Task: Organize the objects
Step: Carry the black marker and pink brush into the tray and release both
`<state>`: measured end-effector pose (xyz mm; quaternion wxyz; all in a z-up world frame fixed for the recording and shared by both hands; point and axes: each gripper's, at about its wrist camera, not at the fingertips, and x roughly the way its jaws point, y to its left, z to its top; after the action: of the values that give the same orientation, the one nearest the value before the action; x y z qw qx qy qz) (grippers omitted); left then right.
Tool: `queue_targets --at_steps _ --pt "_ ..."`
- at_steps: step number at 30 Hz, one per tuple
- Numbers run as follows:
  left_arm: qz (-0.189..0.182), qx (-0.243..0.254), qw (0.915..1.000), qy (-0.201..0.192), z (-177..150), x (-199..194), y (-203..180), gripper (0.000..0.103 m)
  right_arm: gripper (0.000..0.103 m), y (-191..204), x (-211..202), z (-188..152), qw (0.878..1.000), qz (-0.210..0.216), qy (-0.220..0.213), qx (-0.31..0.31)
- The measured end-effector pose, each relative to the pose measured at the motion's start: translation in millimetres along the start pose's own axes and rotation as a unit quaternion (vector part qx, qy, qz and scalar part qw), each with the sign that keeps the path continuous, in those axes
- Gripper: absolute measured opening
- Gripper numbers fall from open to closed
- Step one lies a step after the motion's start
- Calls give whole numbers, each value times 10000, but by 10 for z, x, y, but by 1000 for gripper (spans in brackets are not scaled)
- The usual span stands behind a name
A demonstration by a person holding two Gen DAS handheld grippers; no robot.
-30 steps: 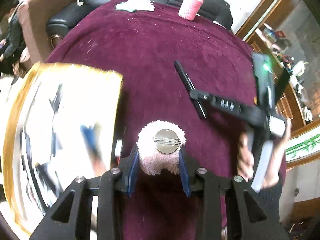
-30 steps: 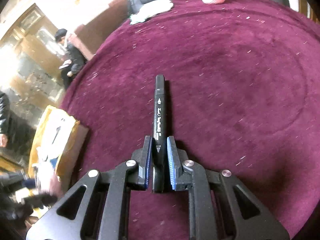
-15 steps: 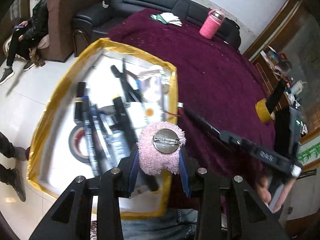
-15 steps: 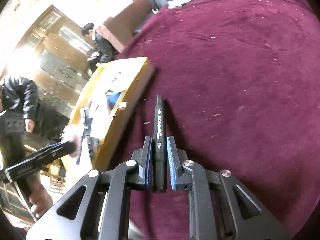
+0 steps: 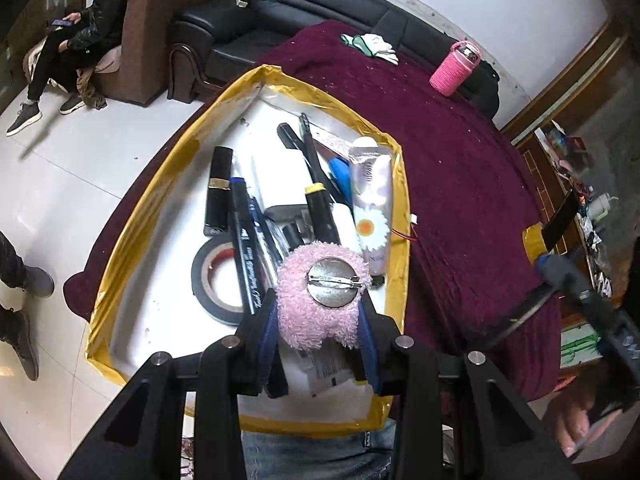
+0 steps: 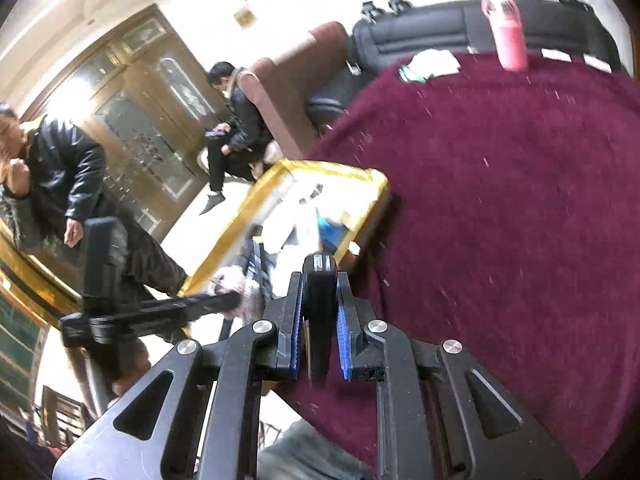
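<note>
My left gripper [image 5: 320,312] is shut on a pink fluffy brooch [image 5: 322,304] with a round metal pin back, held above the near end of a yellow-rimmed white box [image 5: 402,208]. The box holds several pens and markers, a black tape roll [image 5: 216,280], a lipstick [image 5: 218,192] and a daisy-print tube [image 5: 372,208]. My right gripper [image 6: 318,320] is shut on a black marker [image 6: 319,304], pointing at the box [image 6: 376,184] from over the maroon tablecloth [image 6: 520,220]. The left gripper with the brooch shows blurred in the right wrist view [image 6: 236,288].
A pink bottle [image 5: 454,68] and white gloves [image 5: 374,46] lie at the table's far side. A black sofa [image 5: 320,12] stands behind. A seated person [image 5: 80,28] and a standing person [image 6: 52,176] are on the left. A yellow tape roll [image 5: 534,244] sits at right.
The left gripper carried the brooch from over the cloth to over the box. The right gripper swung left with the marker and now points at the box, the marker seen end-on.
</note>
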<state>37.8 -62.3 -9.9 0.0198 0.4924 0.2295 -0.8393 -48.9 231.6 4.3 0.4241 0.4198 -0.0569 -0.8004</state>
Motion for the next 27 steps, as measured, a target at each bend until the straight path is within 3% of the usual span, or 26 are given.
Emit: queue_targets --at_steps 3,5,8,13,23,27 --pt "-103 -26 9999 82 12 23 35 36 15 202 37 154 9997 98 -17 -225" --pt "24 -10 10000 22 19 24 51 36 15 340 106 223 9989 78 -6 -454" --pt "-102 -88 9999 81 35 51 96 36 15 472 376 242 9973 56 305 -662" --pt "27 -18 10000 -75 50 55 131 36 15 542 757 283 9955 -26 542 -777" --pt "73 69 9999 -131 141 130 182 36 15 464 1547 513 9934 -97 980 -584" --pt "185 156 9995 -181 214 180 164 36 15 361 1685 520 9938 -149 1008 -437"
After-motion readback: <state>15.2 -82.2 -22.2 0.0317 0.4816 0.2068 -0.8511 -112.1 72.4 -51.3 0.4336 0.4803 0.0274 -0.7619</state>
